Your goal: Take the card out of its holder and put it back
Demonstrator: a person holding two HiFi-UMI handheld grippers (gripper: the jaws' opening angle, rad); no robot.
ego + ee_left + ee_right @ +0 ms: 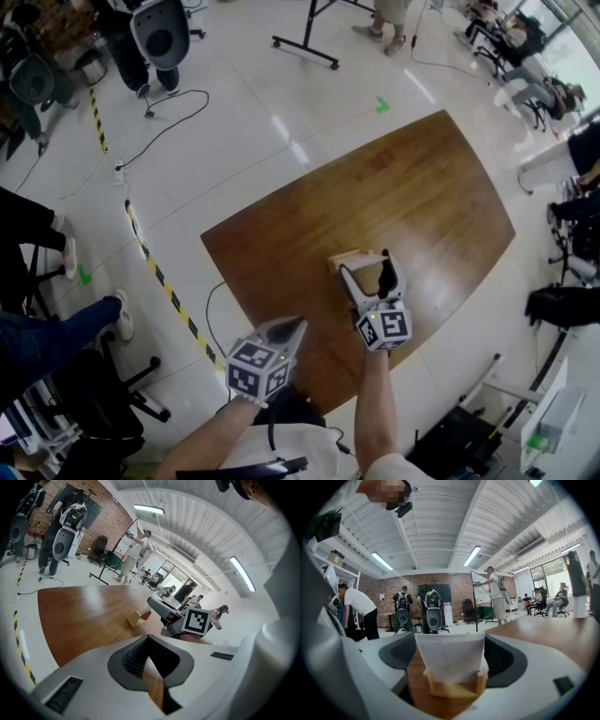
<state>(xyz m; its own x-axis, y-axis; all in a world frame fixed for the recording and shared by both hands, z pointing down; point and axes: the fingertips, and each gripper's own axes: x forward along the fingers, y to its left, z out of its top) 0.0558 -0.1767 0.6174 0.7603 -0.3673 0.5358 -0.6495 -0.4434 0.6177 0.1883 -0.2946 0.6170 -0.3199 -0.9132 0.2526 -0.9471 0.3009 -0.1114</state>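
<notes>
**A:** Status on the right gripper (367, 272)?

**B:** Released. The jaws stand wide with the card (450, 656) between them and the pads clear of it on both sides. The card stands upright in its holder (453, 686), face-on to that gripper, and the holder's block sits low between the jaws on the table (422, 206).

**A:** Left gripper (148, 641)?

**B:** Jaws together with nothing in them. It's back near the table edge, and the holder is well ahead of its tips.

**A:** How will the card handle?

**B:** My read is thin white stock — very light, floppy and easy to crease. As lined up, the jaws would close on its two side edges, so it would likely bow or pop out instead of lifting. Its flat faces are the better hold, up in the bare part above the slot, with a soft pinch.

**A:** And the holder?

**B:** It looks like a small wooden block — stiff but light, and the tabletop is glossy. If the slot is snug, I'd expect the block to lift or skate along with the card. The idle gripper could press down on one end of the block, beside the card.

**A:** Reinsertion?

**B:** Grip low, near the card's bottom edge, so the edge stays straight going into the slot. I can't tell the slot's width from here.
</notes>
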